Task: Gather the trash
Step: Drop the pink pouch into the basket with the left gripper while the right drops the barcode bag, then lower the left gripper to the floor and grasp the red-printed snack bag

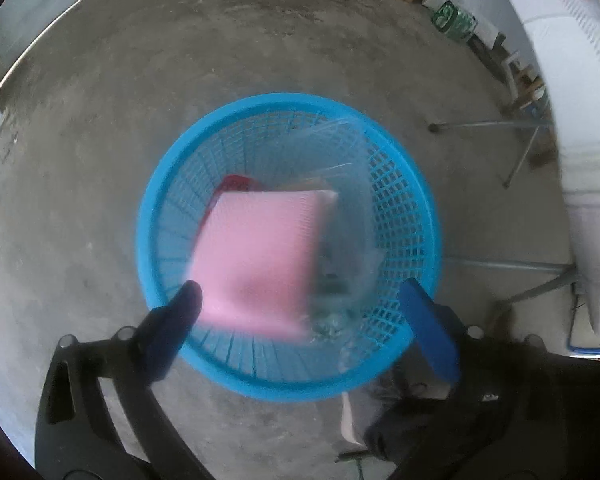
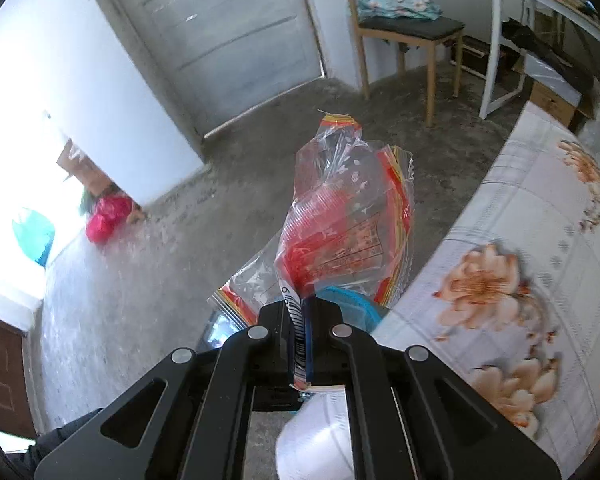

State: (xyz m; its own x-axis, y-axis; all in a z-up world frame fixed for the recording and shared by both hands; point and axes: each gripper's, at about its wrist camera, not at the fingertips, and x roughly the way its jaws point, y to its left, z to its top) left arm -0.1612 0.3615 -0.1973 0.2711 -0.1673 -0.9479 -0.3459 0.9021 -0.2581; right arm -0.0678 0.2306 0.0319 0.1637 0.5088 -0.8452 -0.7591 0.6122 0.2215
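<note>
In the left wrist view a round blue mesh basket (image 1: 156, 208) stands on the concrete floor straight below me. My left gripper (image 1: 300, 290) hangs over it, open wide. A blurred pink packet in clear wrap (image 1: 256, 256) is in the air between the fingers, above the basket's mouth, and the right finger is well apart from it. Something red (image 1: 236, 182) lies inside the basket. In the right wrist view my right gripper (image 2: 300, 308) is shut on a crumpled clear wrapper with red print (image 2: 340, 232), which sticks up past the fingertips. A bit of the blue basket (image 2: 356, 304) shows behind them.
A bed with a flowered cover (image 2: 500, 280) runs along the right. A wooden chair (image 2: 404, 32), a white table (image 2: 500, 40) and a grey door (image 2: 236, 32) stand at the back. A pink bag (image 2: 106, 216) lies by the wall. Metal frame legs (image 1: 520, 136) stand near the basket.
</note>
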